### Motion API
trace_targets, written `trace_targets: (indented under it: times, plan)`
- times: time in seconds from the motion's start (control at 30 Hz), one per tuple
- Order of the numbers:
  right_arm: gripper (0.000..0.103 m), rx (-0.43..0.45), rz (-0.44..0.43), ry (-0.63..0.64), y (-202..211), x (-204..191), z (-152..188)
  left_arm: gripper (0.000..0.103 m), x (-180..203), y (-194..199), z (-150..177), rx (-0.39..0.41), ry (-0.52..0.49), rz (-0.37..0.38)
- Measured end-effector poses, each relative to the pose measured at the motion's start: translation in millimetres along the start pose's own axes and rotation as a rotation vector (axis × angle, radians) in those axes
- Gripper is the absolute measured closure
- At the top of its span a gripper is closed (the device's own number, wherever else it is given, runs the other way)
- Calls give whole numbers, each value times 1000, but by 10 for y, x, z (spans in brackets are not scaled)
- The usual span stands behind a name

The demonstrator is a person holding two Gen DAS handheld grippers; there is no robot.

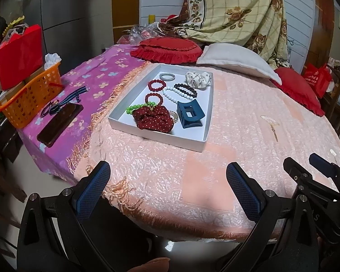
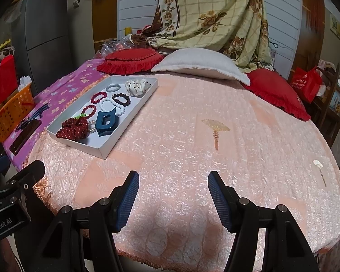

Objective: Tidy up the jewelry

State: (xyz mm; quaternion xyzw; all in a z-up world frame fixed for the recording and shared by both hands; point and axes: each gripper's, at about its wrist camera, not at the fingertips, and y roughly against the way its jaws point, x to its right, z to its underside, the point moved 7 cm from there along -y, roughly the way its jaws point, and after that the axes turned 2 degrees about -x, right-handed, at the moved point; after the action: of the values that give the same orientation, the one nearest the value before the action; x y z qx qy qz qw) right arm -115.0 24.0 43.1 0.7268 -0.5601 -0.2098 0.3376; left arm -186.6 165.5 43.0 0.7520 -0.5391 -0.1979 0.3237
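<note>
Peach quilted bedspread (image 2: 192,136) covers most of the bed, nothing loose on it w/in view. White shallow tray (image 1: 156,139) sits on its left part, near the fringe where the purple flowered cloth (image 1: 97,77) starts; all the jewelry is already inside it. Both tools hover low at the near edge, well apart from the tray: left gripper (image 1: 167,181) has jaws spread wide, nothing btwn them; right gripper (image 2: 173,192) jaws released too, moderately apart, empty. Judging by this, sorting looks close to done or at a pause. If any piece needs moving, come in from the near side over the low wall, pinch one item at a time, lift clear before shifting so beads don't drag neighbours. Contents, big to small: dark-red dotted scrunchie (image 1: 153,119) at near end, touching the teal claw clip (image 1: 189,113) beside it; white dotted scrunchie (image 1: 197,79) at far corner; white bead bracelet (image 1: 174,95) overlapping a dark bead bracelet (image 1: 185,89); two red bead bracelets (image 1: 156,85); green beads (image 1: 136,107) partly under the red scrunchie; grey bangle (image 1: 167,76) at far end.
</note>
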Motion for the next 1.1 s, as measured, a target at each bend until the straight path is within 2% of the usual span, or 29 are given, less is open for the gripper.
trace_targets:
  times: [0.17,0.27,0.57,0.8,1.1]
  plan:
    - [41,-7,3,4,3,-31,9,1,-46,-18,14,-4,7,7]
    - [32,-13,2,5,-9,-62,8,1,-113,-35,18,-6,17,9]
    - [32,-34,0,54,-60,-284,2,1,-391,-128,16,-25,65,-10]
    - [32,-35,-22,69,-81,-404,-103,1,-685,-123,-82,-2,112,-79]
    - [31,-33,-52,81,-117,-502,-123,1,-650,-192,-109,-20,87,-85]
